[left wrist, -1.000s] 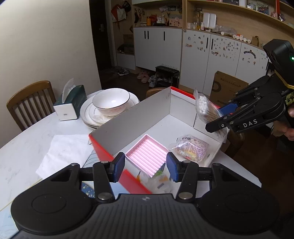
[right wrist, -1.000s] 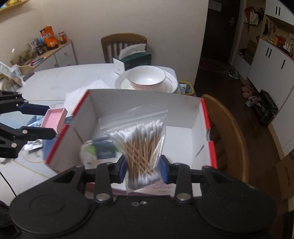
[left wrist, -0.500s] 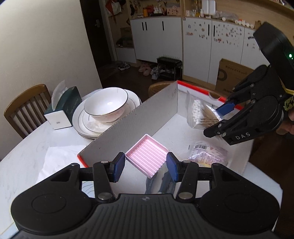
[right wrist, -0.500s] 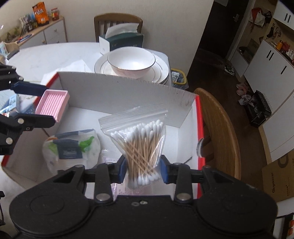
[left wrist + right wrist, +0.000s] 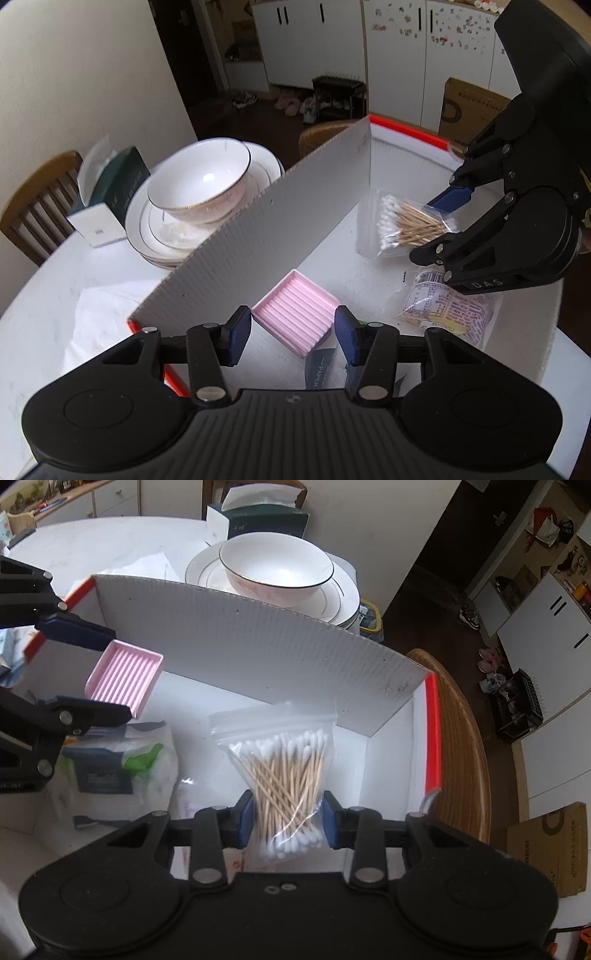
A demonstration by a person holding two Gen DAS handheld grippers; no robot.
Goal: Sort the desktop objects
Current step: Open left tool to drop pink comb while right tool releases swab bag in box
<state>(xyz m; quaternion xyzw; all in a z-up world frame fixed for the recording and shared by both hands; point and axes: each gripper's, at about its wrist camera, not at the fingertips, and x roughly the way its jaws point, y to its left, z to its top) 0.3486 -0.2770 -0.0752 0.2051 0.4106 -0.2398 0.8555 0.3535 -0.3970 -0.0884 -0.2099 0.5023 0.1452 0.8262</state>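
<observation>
A white box with red edges (image 5: 280, 236) (image 5: 258, 642) stands on the table. My left gripper (image 5: 293, 332) is shut on a pink ribbed tray (image 5: 295, 312) (image 5: 123, 674) and holds it over the box's inside. My right gripper (image 5: 288, 821) (image 5: 439, 225) is shut on a clear bag of cotton swabs (image 5: 284, 768) (image 5: 402, 225), held low inside the box near its far corner. A snack packet (image 5: 447, 308) and a tissue pack (image 5: 118, 760) lie on the box floor.
A white bowl on stacked plates (image 5: 201, 192) (image 5: 277, 565) and a green tissue box (image 5: 109, 199) (image 5: 258, 517) stand behind the box wall. A white napkin (image 5: 96, 314) lies on the table. A wooden chair (image 5: 461, 746) stands beside the box.
Both grippers have moved over and down into the box, each carrying its item. The swab bag now hangs close to the box floor.
</observation>
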